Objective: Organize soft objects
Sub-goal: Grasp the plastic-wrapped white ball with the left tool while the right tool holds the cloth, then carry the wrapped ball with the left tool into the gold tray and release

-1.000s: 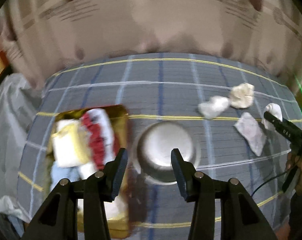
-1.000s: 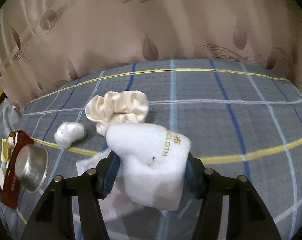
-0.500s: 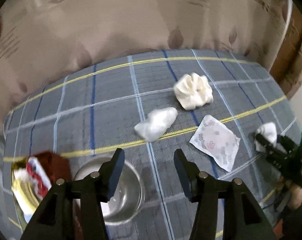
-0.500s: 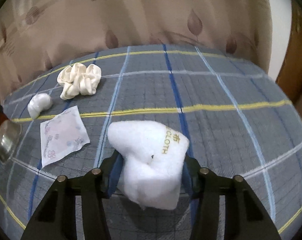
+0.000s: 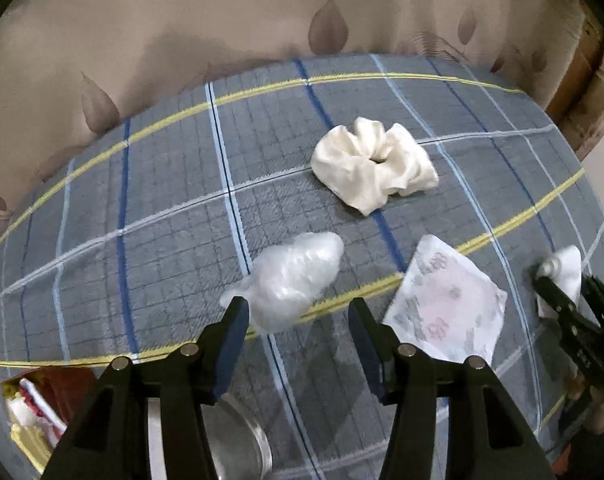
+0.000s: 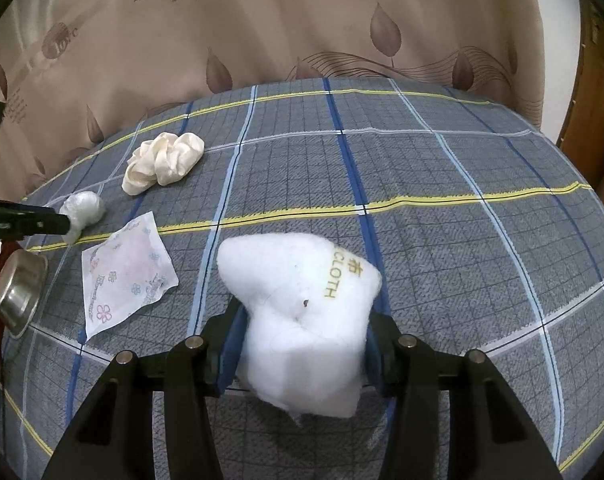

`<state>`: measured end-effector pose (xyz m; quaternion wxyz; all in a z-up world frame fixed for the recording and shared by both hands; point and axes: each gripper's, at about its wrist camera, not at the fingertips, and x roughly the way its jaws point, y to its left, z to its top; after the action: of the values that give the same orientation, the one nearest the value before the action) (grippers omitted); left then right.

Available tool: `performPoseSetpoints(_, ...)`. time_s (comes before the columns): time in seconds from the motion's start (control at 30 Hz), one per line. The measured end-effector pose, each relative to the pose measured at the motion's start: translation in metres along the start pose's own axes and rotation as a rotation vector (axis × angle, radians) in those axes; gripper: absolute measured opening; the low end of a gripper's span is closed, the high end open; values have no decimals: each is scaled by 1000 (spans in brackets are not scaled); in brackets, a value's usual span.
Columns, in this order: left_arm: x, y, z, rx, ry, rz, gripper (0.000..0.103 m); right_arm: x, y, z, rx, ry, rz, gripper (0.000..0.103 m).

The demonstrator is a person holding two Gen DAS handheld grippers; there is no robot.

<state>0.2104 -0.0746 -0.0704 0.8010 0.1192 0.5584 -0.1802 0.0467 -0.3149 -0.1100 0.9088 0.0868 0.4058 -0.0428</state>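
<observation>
At far left a shiny steel bowl [image 6: 18, 292] sits on the blue-grey plaid bedsheet [image 6: 441, 184]. The left tongs [image 5: 298, 316] gape, released, just before a crinkled clear plastic wad [image 5: 290, 280]. Beyond lies a cream satin scrunchie [image 5: 373, 162]; beside it, a flat floral-printed sachet [image 5: 447, 306]. The right tongs [image 6: 302, 344] are clenched on a fluffy white cloth lettered "CLOTH" [image 6: 302, 320], above the sheet's near edge.

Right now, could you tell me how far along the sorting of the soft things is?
Partly done. A few soft items already sit in the box at lower left. The right gripper is shut on the white cloth. The left gripper is open, close to the plastic-wrapped bundle. That bundle, the cream scrunchie and the flat packet lie loose on the plaid bedcover.
</observation>
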Motion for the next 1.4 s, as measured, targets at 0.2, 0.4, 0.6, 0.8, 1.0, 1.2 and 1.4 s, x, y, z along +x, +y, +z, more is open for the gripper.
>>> performPoseSetpoints(0.2,19,7,8,-32,18,35,53,0,1,-1,-8,4,-2,48)
performPoseSetpoints(0.4,17,12,11,-95,-16,-13,35,0,2,-1,-10,6,-2,49)
performPoseSetpoints(0.6,13,7,9,-94,-10,22,31,-1,4,-2,-10,6,-4,50)
performPoseSetpoints(0.8,0,-1,2,-86,-25,12,30,-1,5,-2,-12,7,-6,50)
performPoseSetpoints(1.0,-22,-9,-16,-86,-28,23,30,0,7,-2,-17,9,-9,51)
performPoseSetpoints(1.2,-49,-11,-39,-102,-39,28,30,2,9,-2,-35,14,-18,54)
performPoseSetpoints(1.4,-78,-3,-61,-137,-52,46,30,3,10,-2,-39,15,-24,54)
